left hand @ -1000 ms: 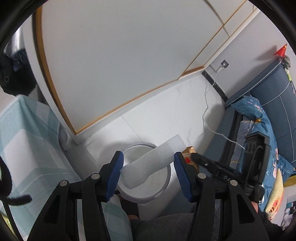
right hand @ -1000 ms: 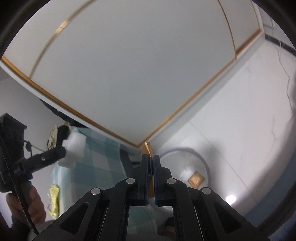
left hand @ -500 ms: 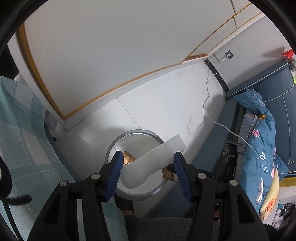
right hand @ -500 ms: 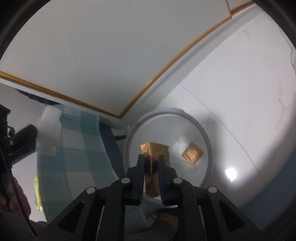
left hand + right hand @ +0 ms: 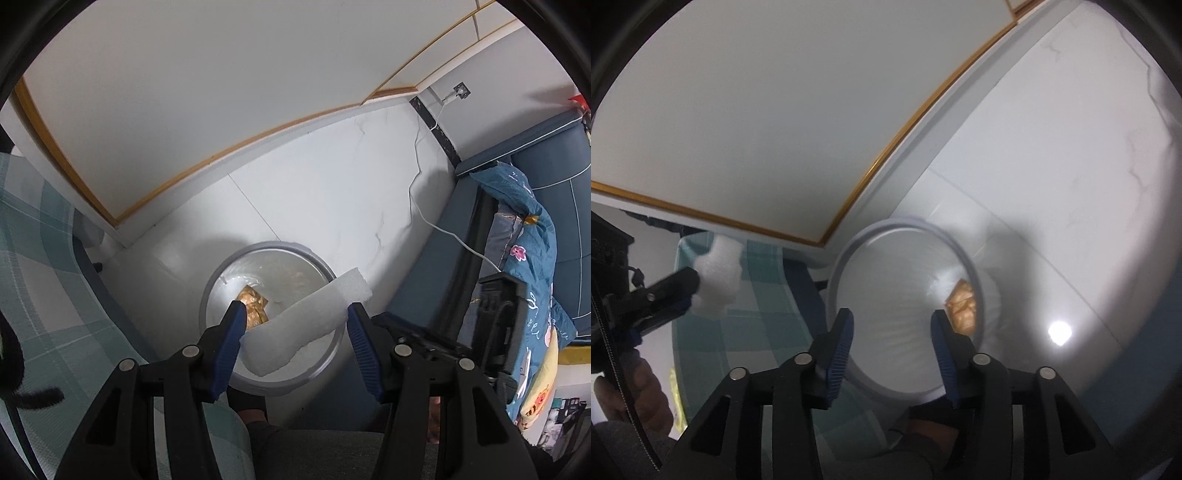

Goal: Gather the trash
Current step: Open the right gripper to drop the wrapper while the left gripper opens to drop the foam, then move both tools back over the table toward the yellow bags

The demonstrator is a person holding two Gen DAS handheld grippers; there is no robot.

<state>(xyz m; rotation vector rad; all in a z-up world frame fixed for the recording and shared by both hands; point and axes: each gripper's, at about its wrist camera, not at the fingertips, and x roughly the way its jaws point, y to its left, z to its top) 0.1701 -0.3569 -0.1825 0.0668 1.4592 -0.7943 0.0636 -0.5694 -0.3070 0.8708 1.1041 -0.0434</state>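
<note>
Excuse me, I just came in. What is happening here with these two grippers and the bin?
A person is collecting trash into a round bin on the floor. The left gripper holds a white foam piece above the bin's opening, not yet released. The right gripper hangs open and empty over the bin. Brown crumpled wrappers lie inside the bin. A checked cloth is beside it.

Black angular fingers point(image 5: 229, 343) with ribbed blue pads, silver screws point(image 5: 803, 358), bare-skinned hand point(image 5: 646, 391), black cable
</note>
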